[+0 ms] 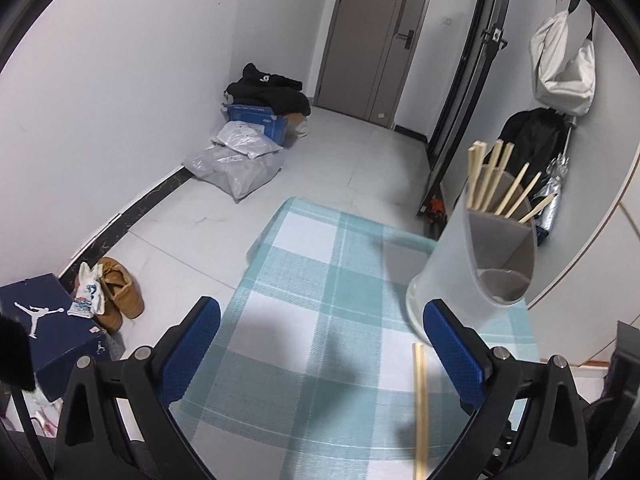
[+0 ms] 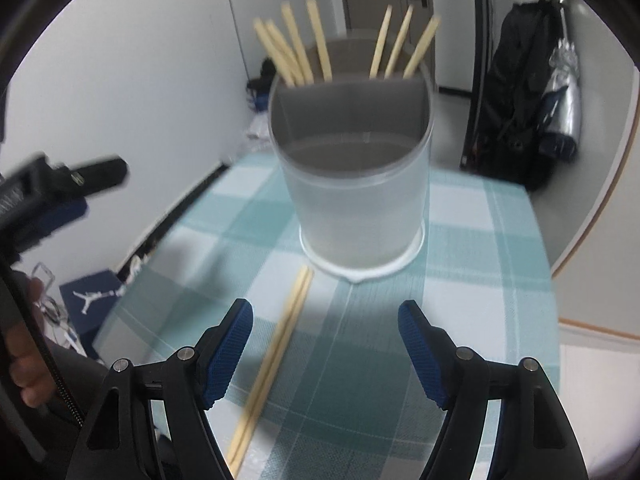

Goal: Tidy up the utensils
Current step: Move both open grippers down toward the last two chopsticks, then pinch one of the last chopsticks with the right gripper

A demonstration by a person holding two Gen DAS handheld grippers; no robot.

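1. Right wrist view: the right claw (image 2: pixel 325 348) hovers with fingers apart and empty, low over the checked bench (image 2: pixel 492 264).
2. A pair of chopsticks (image 2: pixel 276 356) lies on the cloth left of that claw's centre line, its far tips near the base of the frosted utensil holder (image 2: pixel 356 192).
3. Left wrist view: the left claw (image 1: pixel 320 344) is likewise spread and holds nothing.
4. Seven chopsticks (image 2: pixel 320 40) already stand in the holder's rear compartment; the front one looks empty.
5. Risk: thin, paired sticks may split or roll when pinched; a careless reach could knock the holder.
6. Only a Jordan Jumpman logo shows, on the blue shoebox (image 1: pixel 44 320); no readable text.
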